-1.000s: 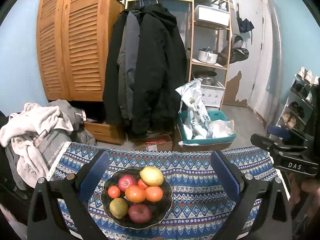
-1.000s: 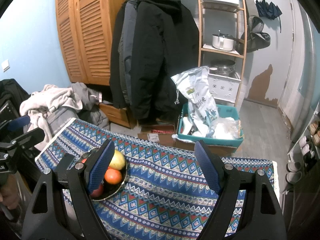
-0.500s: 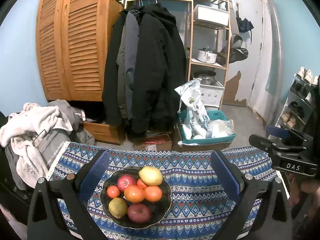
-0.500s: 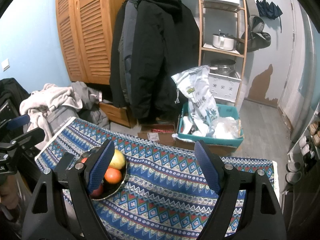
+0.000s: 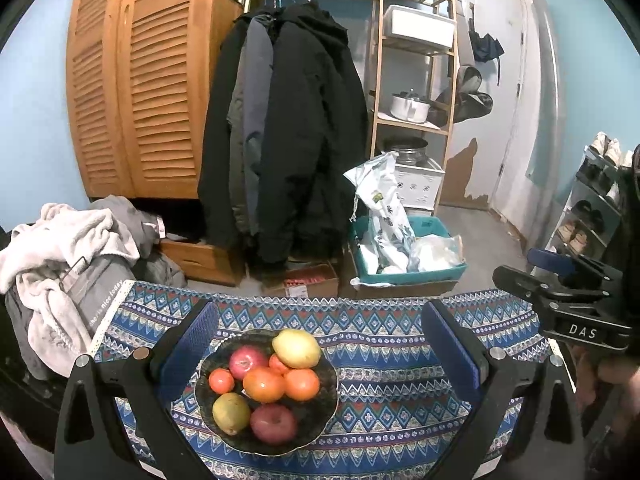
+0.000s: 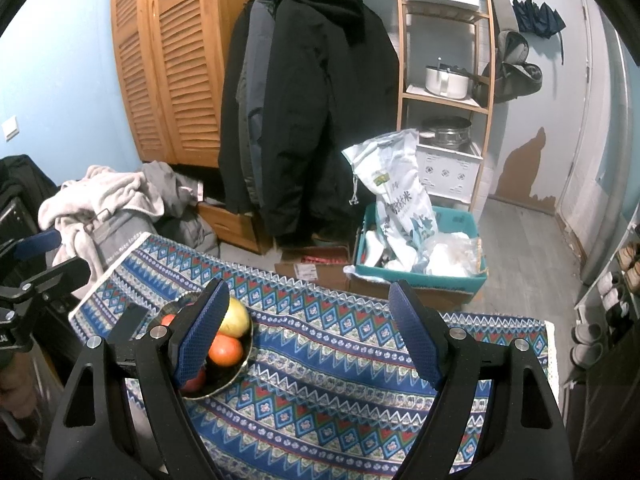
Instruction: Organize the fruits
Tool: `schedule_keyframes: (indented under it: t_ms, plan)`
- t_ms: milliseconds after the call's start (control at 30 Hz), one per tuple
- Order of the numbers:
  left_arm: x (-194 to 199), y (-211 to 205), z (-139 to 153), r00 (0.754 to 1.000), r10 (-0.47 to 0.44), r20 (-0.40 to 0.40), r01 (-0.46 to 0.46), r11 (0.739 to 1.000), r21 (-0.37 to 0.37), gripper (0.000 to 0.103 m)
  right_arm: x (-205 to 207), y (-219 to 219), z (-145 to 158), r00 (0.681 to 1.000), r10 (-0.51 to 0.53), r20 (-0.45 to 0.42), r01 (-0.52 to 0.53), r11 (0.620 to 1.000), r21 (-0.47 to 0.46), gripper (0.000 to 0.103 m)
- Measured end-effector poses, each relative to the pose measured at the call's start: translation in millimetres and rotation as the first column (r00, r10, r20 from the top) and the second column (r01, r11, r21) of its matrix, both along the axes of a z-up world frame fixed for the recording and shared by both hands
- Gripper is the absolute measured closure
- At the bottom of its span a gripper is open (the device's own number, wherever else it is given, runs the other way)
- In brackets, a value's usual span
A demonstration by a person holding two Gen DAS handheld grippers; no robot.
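Centrally, a dark bowl (image 5: 326, 394) is sitting on the tabletop (image 5: 384, 344), nearer its left edge than its right, and it is holding all the fruit in sight. Inside it, a yellow lemon-like fruit (image 5: 296, 348) is lying at the far rim, a red apple (image 5: 247, 361) is resting just beside it on the left, and a small tomato-coloured fruit (image 5: 221, 381) is sitting at the left rim. Two orange fruits (image 5: 263, 384) (image 5: 302, 384) are touching one another in the middle. A yellow-green fruit (image 5: 231, 413) and a second red apple (image 5: 273, 423) are lying at the near rim, side by side.

A blue, zigzag-patterned cloth is covering the tabletop.

The left gripper (image 5: 320, 340) is hanging above the bowl with its blue-padded fingers (image 5: 188, 350) standing wide apart, nothing between them touching the pads. The right gripper (image 6: 312, 332) is hovering over the bare cloth to the right of the bowl, its fingers (image 6: 416, 336) likewise spread wide and gripping nothing; its left finger is hiding part of the bowl in its own view.

Beyond the far edge of the tabletop, a teal crate (image 5: 400, 276) on the floor is holding a printed white sack and a clear plastic bag. A cardboard box (image 5: 304, 280) is sitting just beside it.
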State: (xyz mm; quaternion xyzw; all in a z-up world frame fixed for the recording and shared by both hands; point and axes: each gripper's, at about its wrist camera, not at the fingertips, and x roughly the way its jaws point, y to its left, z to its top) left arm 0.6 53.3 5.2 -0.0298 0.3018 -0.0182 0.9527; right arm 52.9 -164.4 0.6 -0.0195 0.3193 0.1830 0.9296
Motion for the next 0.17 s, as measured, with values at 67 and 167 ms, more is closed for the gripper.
schedule_keyframes:
  t_ms: [67,167]
  plan:
    - [-0.6,-1.0,-0.1,1.0,0.001,0.003,-0.001,1.0,0.007,0.001,-0.4,-0.2,-0.6,1.0,0.0,-0.001,0.0,1.0,-0.002,0.022]
    - [-0.5,-0.1,0.6,1.0,0.002,0.006,-0.002,1.0,0.007,0.001,-0.2,-0.6,-0.9,1.0,-0.001,-0.003,0.001,1.0,-0.001,0.022]
